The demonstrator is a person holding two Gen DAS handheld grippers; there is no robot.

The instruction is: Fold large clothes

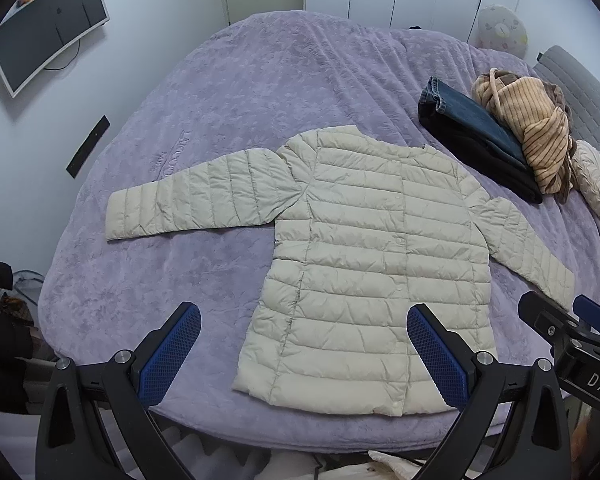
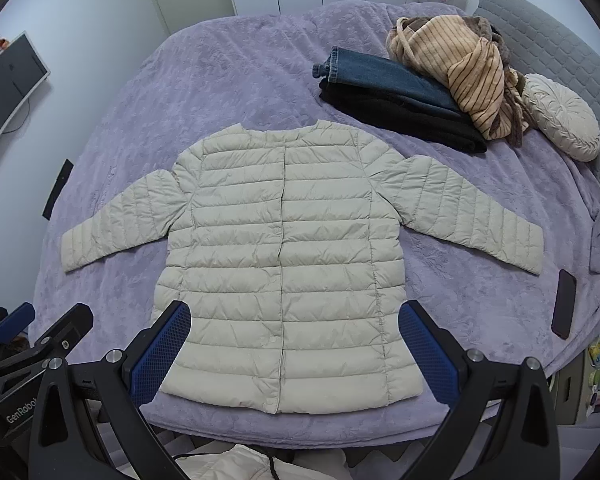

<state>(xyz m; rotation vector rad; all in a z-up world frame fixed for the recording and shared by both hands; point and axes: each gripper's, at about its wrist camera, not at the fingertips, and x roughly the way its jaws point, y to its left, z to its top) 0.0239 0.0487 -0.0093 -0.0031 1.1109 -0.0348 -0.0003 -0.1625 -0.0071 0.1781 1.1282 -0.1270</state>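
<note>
Both claws hang spread wide with nothing between their blue pads: the left claw (image 1: 304,354) above the near hem of the jacket (image 1: 364,264), the right claw (image 2: 294,350) straddling that same hem from the other side. Just ahead of both, the pale quilted jacket lies flat and front-up on the purple bed (image 1: 228,80), buttoned down the middle, with one sleeve stretched out to each side. Farther ahead and to the right of the claws, beyond the jacket's collar, sits a stack of folded jeans (image 2: 384,76) on a black garment, with a striped tan garment (image 2: 464,76) heaped on its far end. A round cream cushion (image 2: 560,120) rests just right of that. A dark phone (image 2: 564,304) lies on the bed, well right of the right claw.
</note>
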